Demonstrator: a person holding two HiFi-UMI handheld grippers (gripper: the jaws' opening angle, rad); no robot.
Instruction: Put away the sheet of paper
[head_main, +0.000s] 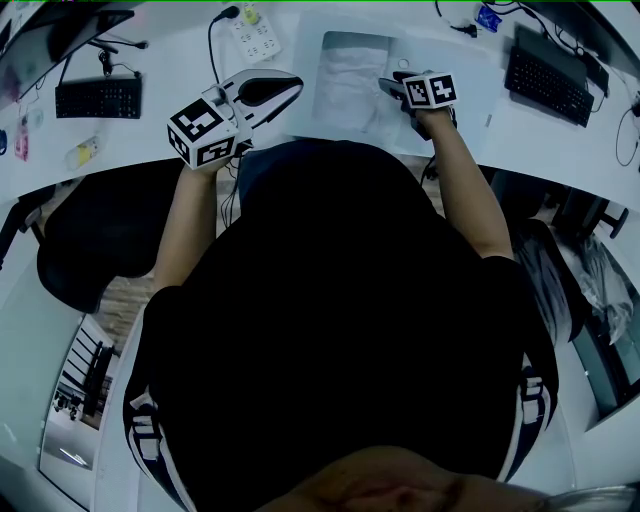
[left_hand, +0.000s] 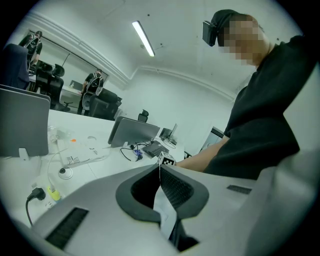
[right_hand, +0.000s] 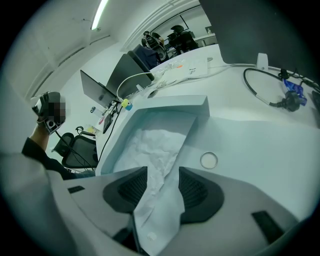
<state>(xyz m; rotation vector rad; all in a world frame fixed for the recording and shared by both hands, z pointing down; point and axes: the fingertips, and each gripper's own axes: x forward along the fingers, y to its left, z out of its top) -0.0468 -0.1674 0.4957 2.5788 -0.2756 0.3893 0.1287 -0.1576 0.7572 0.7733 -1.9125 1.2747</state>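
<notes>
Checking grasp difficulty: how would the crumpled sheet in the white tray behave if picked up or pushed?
The crumpled sheet looks floppy and light: it drapes creased between the open fingers of the right gripper. Pushed, it would likely bunch against the tray wall rather than slide whole. Gripped hard, it may tear or crease further.

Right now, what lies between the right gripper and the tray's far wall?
The crumpled sheet of paper fills that stretch of the tray, its near end running between the right gripper's parted jaws. The right gripper view shows it.
</notes>
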